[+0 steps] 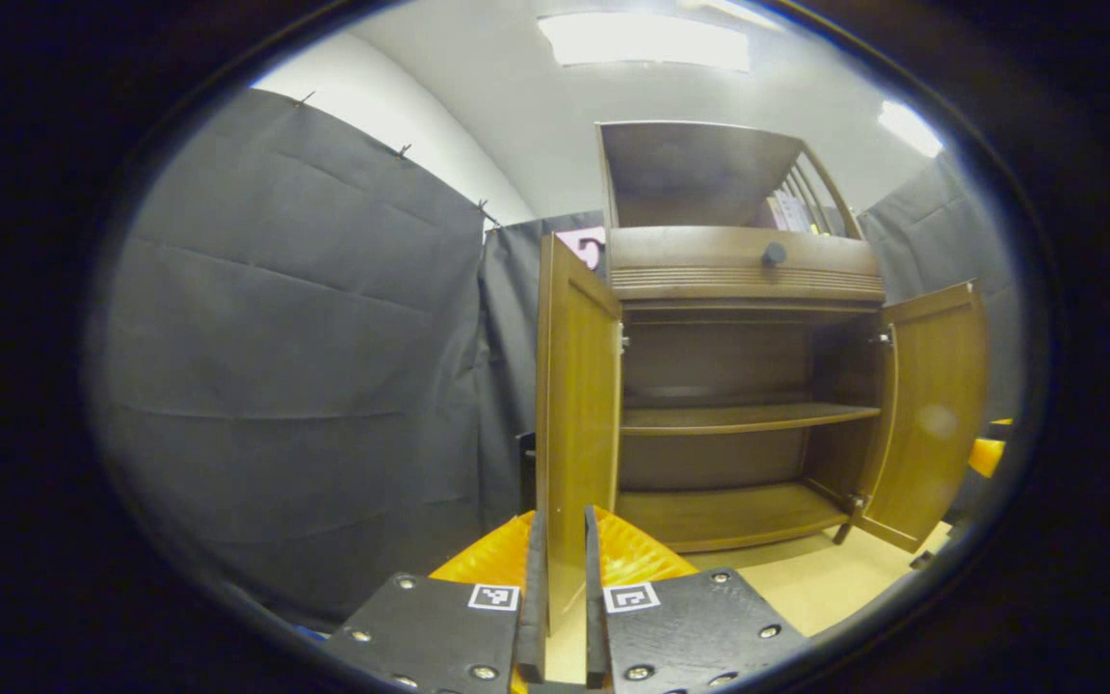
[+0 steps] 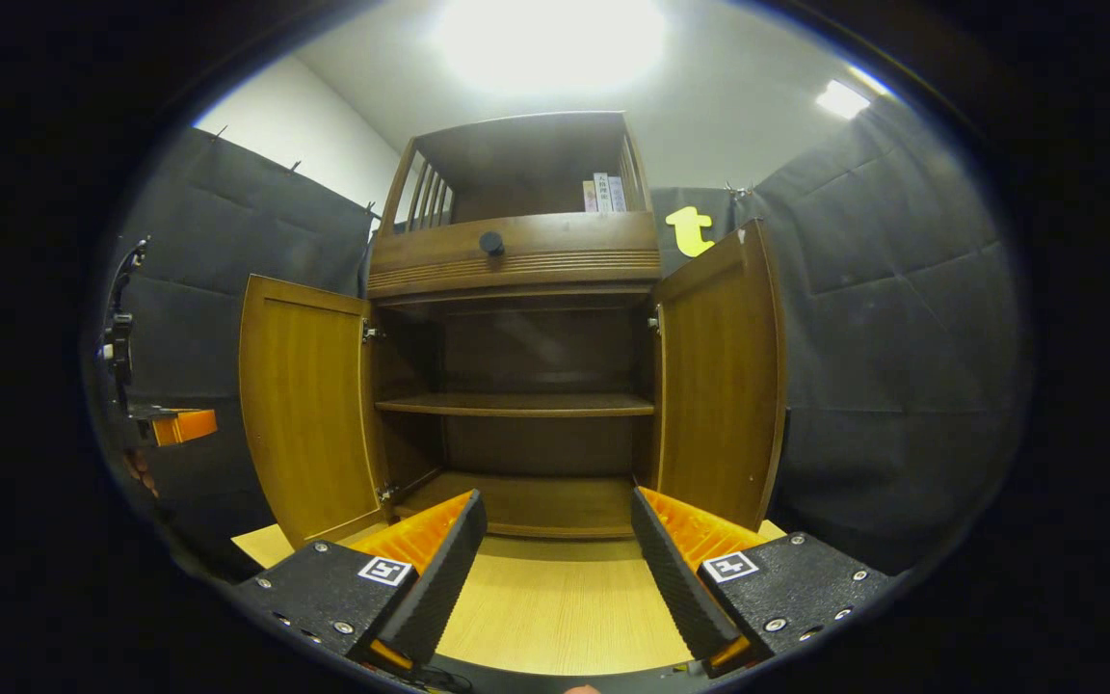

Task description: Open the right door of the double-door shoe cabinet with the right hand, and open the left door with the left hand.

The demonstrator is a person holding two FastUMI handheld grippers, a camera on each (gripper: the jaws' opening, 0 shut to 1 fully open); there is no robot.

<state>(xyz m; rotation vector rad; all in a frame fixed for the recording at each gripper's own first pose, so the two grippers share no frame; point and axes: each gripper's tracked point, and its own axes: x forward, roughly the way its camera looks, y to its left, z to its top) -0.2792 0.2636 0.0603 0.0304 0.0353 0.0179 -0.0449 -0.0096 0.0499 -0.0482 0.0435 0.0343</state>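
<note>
The brown wooden shoe cabinet (image 1: 738,265) stands ahead with both doors swung open and its two shelves bare. My left gripper (image 1: 565,578) is shut on the free edge of the left door (image 1: 574,386), which runs down between its fingers. The right door (image 1: 936,405) hangs open at the right. In the right gripper view the left door (image 2: 304,405) and right door (image 2: 719,376) flank the open cabinet (image 2: 516,260). My right gripper (image 2: 558,540) stands open in front of the cabinet's bottom shelf, holding nothing. The left gripper (image 2: 174,424) shows by the left door's edge.
A drawer with a dark round knob (image 2: 491,243) sits above the doors, and an upper shelf holds a few books (image 2: 603,195). The cabinet rests on a light wooden surface (image 2: 555,598). Black cloth walls close in on both sides.
</note>
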